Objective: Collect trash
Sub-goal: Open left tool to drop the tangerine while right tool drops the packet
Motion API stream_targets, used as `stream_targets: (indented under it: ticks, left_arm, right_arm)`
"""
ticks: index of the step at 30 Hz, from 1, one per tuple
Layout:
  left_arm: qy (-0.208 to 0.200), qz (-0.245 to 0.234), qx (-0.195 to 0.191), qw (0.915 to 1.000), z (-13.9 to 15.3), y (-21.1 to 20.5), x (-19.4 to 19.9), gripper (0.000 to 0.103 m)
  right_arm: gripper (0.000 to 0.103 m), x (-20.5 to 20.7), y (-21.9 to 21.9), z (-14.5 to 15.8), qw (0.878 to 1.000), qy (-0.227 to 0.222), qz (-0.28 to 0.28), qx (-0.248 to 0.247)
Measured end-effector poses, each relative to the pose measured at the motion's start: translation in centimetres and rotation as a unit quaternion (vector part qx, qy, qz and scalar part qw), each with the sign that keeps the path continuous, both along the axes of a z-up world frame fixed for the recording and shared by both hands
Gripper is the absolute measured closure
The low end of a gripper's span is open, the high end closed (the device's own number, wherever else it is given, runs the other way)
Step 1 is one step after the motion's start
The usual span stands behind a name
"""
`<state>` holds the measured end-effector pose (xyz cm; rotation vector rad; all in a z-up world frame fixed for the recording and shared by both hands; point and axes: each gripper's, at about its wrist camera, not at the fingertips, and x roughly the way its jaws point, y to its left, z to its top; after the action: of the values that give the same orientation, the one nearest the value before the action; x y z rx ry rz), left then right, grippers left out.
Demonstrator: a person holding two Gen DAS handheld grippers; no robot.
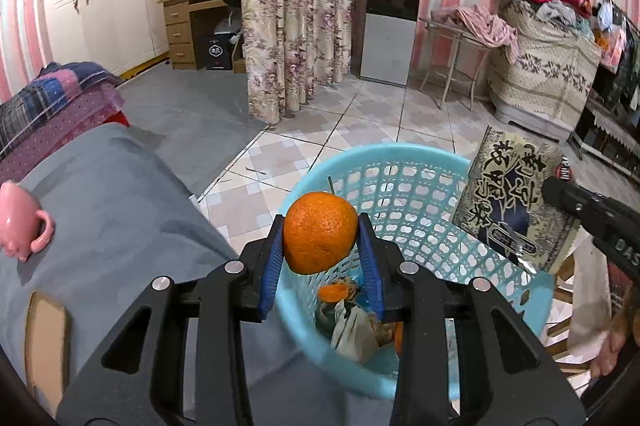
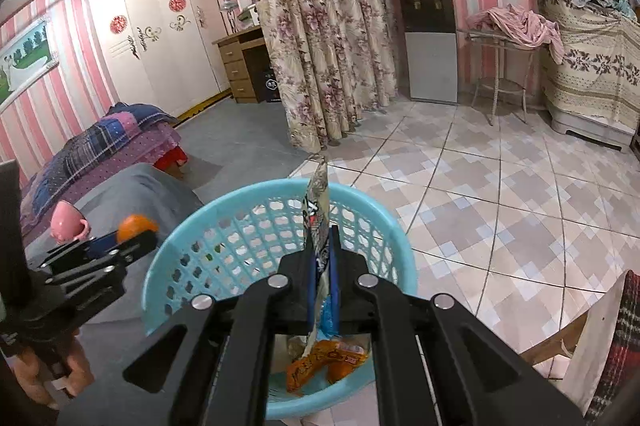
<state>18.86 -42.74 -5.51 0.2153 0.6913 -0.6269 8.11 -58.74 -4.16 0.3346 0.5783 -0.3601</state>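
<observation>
over the basket, both loads held

above the blue basket point(image 1: 400, 182) we hold two pieces of trash. our left gripper point(image 1: 320, 246) pinches an orange point(image 1: 320, 231) between its blue pads, the fruit hanging over the near rim with the basket's open mouth straight ahead and below. our right gripper point(image 2: 323, 266) is pressed together on a flat snack wrapper point(image 2: 318, 202), which stands upright, its long axis running up and away from the fingers, its top edge over the far rim. seen from the left wrist, the same wrapper sits at the basket's right side, beside the rim and not clearly inside it. orange peel and other wrappers already lie at the bottom.

we judge the right gripper sits squarer over the mouth, while the orange rides nearer the rim. it may need to go a little further forward before letting go, or it could strike the edge and roll onto the grey cloth point(image 1: 120, 210) beside the pink cup point(image 1: 20, 218).
</observation>
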Motion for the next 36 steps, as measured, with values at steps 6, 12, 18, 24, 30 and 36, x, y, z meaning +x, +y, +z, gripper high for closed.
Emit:
stream_targets:
  ticks: [6, 12, 18, 24, 30, 36]
  left_arm:
    - [-0.007, 0.025, 0.003, 0.9997, -0.4, -0.2, 1.5, 0.029]
    - [-0.026, 0.057, -0.008, 0.9980, 1.5, 2.5, 1.8, 0.018]
    - [-0.055, 0.083, -0.016, 0.9949, 3.7, 5.9, 0.9, 0.011]
    - [-0.073, 0.103, -0.019, 0.9918, 5.0, 9.2, -0.5, 0.009]
    - [-0.084, 0.131, -0.021, 0.9876, 6.3, 13.1, -1.8, 0.006]
    - [-0.082, 0.162, -0.041, 0.9825, 7.5, 16.9, -2.9, 0.006]
  right_arm:
    - [0.097, 0.1, 0.0, -0.4, 1.000, 0.004, -0.003, 0.006]
    - [0.097, 0.8, 0.6, -1.0, 1.000, 0.012, 0.001, 0.002]
    - [0.093, 1.4, 1.1, -1.4, 1.000, 0.013, -0.003, 0.002]
    - [0.049, 2.7, 2.2, -2.4, 0.999, 0.034, -0.006, -0.014]
    - [0.015, 3.2, 3.1, -2.2, 0.998, 0.046, -0.018, -0.040]
    - [0.005, 2.7, 4.5, -0.7, 0.998, 0.020, -0.014, -0.063]
